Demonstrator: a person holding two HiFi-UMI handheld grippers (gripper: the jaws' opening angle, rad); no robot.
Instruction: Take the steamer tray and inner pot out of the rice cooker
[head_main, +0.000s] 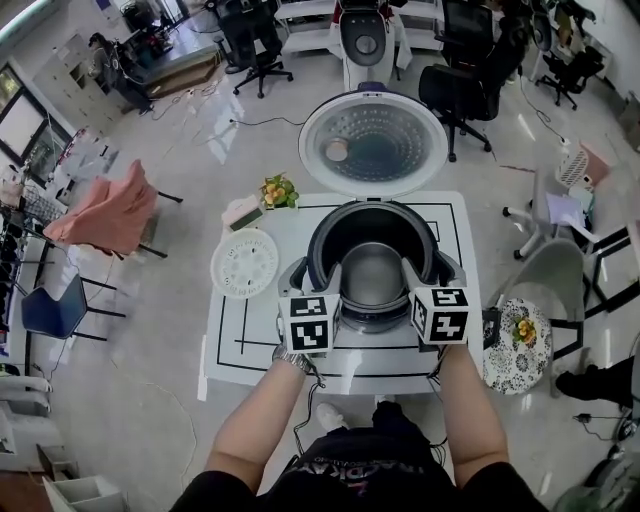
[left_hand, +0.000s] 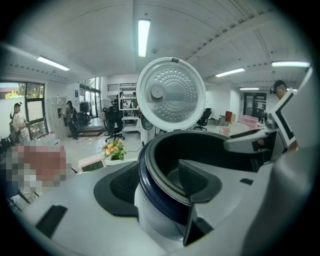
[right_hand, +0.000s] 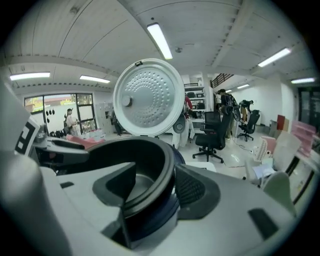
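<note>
Likely stiff, slick and weighty, the dark metal inner pot in the white rice cooker wants opposite rim holds; left gripper and right gripper straddle it, unclenched.

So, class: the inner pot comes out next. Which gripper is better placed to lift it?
Neither alone. The left gripper straddles the left rim of the inner pot, and the right gripper straddles its right rim. Both have their jaws open. It is probably a two-handed lift.
</note>
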